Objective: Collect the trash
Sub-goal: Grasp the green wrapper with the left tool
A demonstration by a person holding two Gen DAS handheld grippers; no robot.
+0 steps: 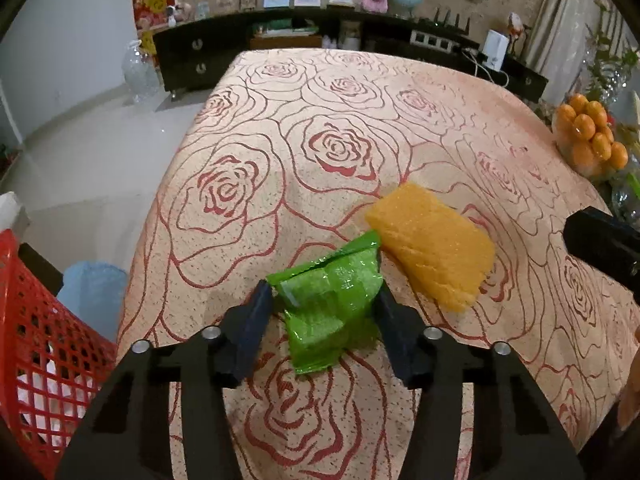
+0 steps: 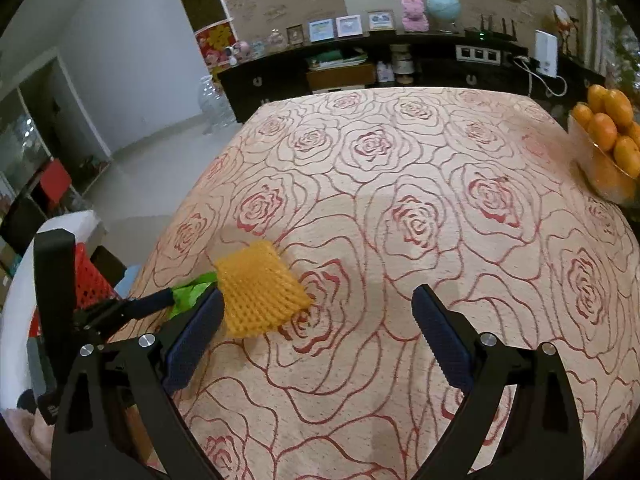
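Observation:
A crumpled green wrapper [image 1: 330, 300] lies on the rose-patterned tablecloth [image 1: 340, 128] near its front left edge. My left gripper [image 1: 326, 298] has a finger on each side of the wrapper, touching it; the jaws are partly closed around it. An orange foam fruit net [image 1: 434, 246] lies just right of the wrapper, touching its corner. In the right wrist view the net [image 2: 260, 290] sits ahead and left of my right gripper [image 2: 318, 304], which is open and empty above the cloth [image 2: 400, 184]. The green wrapper [image 2: 192, 292] and the left gripper's finger [image 2: 152, 304] show at the left.
A red plastic basket [image 1: 40, 344] with white trash inside stands off the table's left edge, beside a blue object [image 1: 94, 292]. A glass bowl of oranges [image 1: 590, 140] sits at the table's right edge. A dark sideboard [image 1: 280, 40] stands behind the table.

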